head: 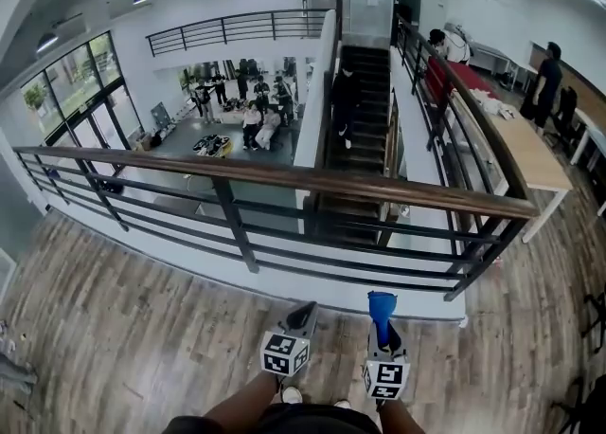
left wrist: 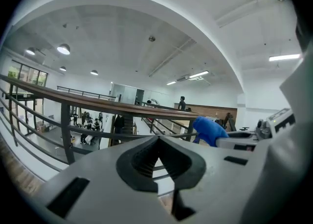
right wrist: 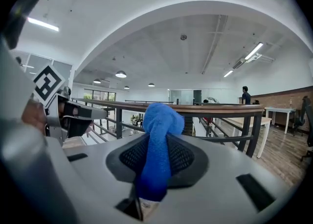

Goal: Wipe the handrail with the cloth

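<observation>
Brown wooden handrail (head: 284,177) on dark metal bars runs across ahead, well apart from both tools, which are held low and short of it, probably ready for the approach. The right tongs (right wrist: 157,157) are clenched on the bunched blue cloth (right wrist: 159,120), whose wad pokes past the tips to meet the wood first. The left tongs (left wrist: 157,155), just beside, are pressed together on nothing.
</observation>
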